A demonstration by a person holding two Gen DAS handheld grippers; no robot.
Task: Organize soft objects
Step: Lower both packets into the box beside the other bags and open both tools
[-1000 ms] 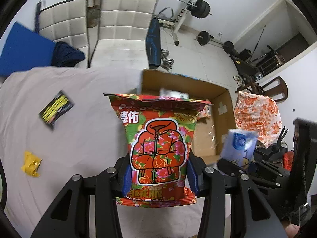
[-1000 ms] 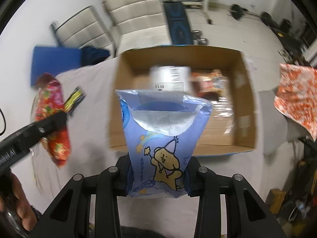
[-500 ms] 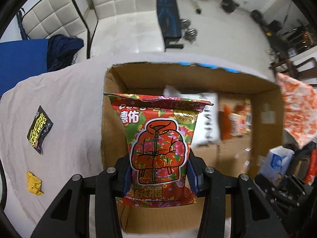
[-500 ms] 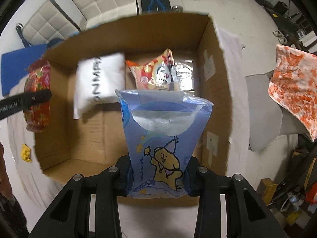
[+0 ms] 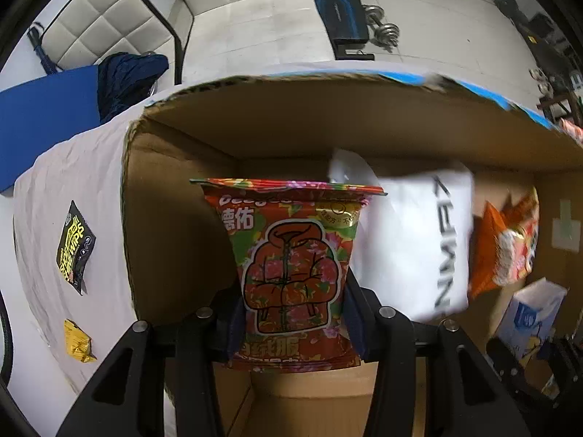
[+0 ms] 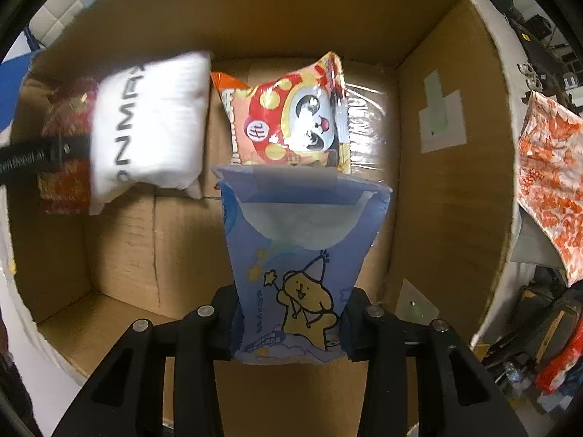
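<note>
My left gripper (image 5: 291, 313) points down into the cardboard box (image 5: 328, 116), at its left end. Its pads still press on a red floral tissue pack (image 5: 291, 255) while the jaws are opening. My right gripper (image 6: 291, 324) hangs over the box floor (image 6: 124, 247) to the right. It holds a blue tissue pack (image 6: 298, 255) with a cartoon dog, and its jaws are also opening. A white pack (image 6: 149, 120) and an orange snack bag (image 6: 288, 116) lie at the back of the box.
On the white cloth (image 5: 54, 189) left of the box lie a black-and-yellow packet (image 5: 74, 247) and a small yellow wrapper (image 5: 78, 340). White chairs (image 5: 237, 0) stand behind. An orange patterned cloth (image 6: 550, 182) hangs right of the box.
Both grippers have sunk from above the table down into the box with their packs. The box walls now fill both views.
</note>
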